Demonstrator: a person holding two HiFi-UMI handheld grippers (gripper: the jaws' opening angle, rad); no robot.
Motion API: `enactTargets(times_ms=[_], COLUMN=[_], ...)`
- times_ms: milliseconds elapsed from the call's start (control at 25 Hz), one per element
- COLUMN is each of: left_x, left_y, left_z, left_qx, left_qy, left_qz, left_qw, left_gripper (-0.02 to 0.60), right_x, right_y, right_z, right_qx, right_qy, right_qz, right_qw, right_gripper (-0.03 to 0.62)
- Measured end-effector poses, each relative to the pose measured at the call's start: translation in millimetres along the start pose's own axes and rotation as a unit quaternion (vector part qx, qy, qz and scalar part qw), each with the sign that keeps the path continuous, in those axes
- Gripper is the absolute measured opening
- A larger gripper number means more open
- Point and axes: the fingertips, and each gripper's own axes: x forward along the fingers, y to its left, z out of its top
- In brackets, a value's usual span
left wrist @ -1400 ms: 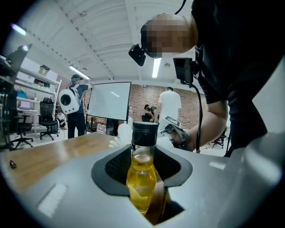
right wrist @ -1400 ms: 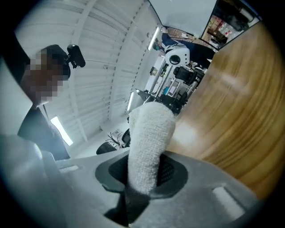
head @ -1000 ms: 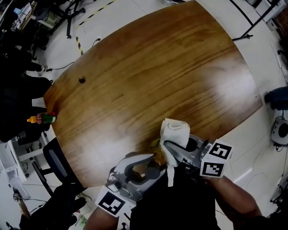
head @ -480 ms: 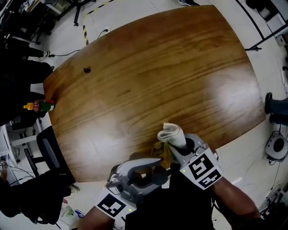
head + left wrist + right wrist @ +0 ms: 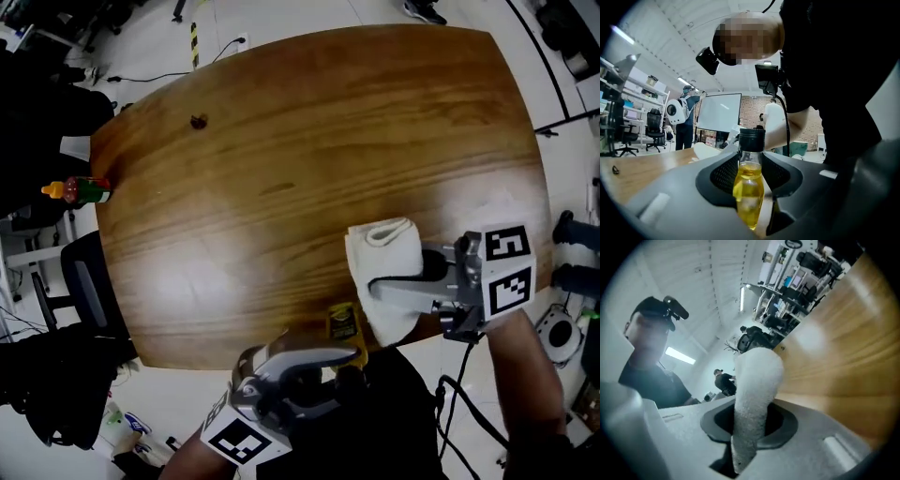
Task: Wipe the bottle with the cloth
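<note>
Near the table [image 5: 281,141] edge at 6 o'clock, the left gripper [image 5: 751,180] clenches its fingers [image 5: 723,174] on the bottle [image 5: 343,323] of yellow liquid, while the right gripper [image 5: 749,427] grasps the white cloth [image 5: 384,253] just beside it at 2 o'clock.

- The left gripper [image 5: 342,361], a grey moulded-plastic two-jaw tool, has dark mesh-textured pads.
- The right gripper [image 5: 384,286] is a matching speckled pale grey, lined black behind the jaws.
- A white cube with black square markers [image 5: 506,272] sits on the right one, and a second cube [image 5: 239,439] on the left.
- The person wears a black short-sleeved top [image 5: 375,422].
- A thin black cable [image 5: 448,403] runs by the right forearm.
</note>
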Motion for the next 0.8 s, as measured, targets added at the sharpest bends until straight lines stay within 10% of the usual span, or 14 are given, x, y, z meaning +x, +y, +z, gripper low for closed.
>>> enactTargets(times_ms=[440,800], left_x=[-0.2,0.0], left_y=[-0.2,0.7], left_z=[1.7,3.2], left_qx=[0.006,0.014], left_qy=[-0.012,-0.022], left_qz=[0.011,0.017], left_qw=[0.9999,0.9995], left_gripper=[0.163,0.164], right_x=[79.9,89.7], right_y=[33.5,8.1], right_z=[-20.5,-57.4], right_qx=[-0.020,-0.032], right_qy=[0.192,0.277], right_qz=[0.132,0.119], right_qw=[0.972,0.953], right_gripper=[0.071,0.071])
